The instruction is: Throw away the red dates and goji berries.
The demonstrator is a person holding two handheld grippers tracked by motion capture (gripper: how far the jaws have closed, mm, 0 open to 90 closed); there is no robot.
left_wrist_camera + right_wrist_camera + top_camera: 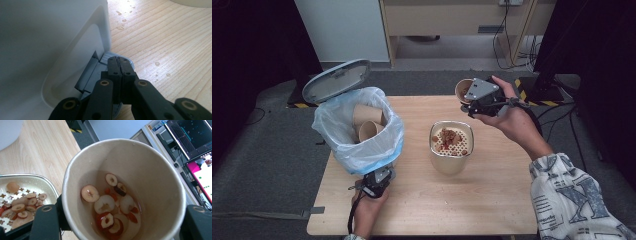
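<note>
Wooden table [492,200] with lidded bin, strainer container and one held paper cup.

Right gripper [472,100]: raised over the table's far edge, jaws clamped on the sides of a paper cup [125,187] holding sliced dried fruit in a little liquid. Left gripper [119,65]: jaws pressed together with nothing between them, tips on the grey pedal [88,75] at the foot of the white bin [362,145]. Bin lid [336,80] up; blue liner holds used cups [367,122]. Strainer container [451,145] at table centre, fruit pieces on its perforated top.

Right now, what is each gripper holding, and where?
Right gripper holds a paper cup by its sides. Left gripper is shut, pressing the bin's pedal.
</note>
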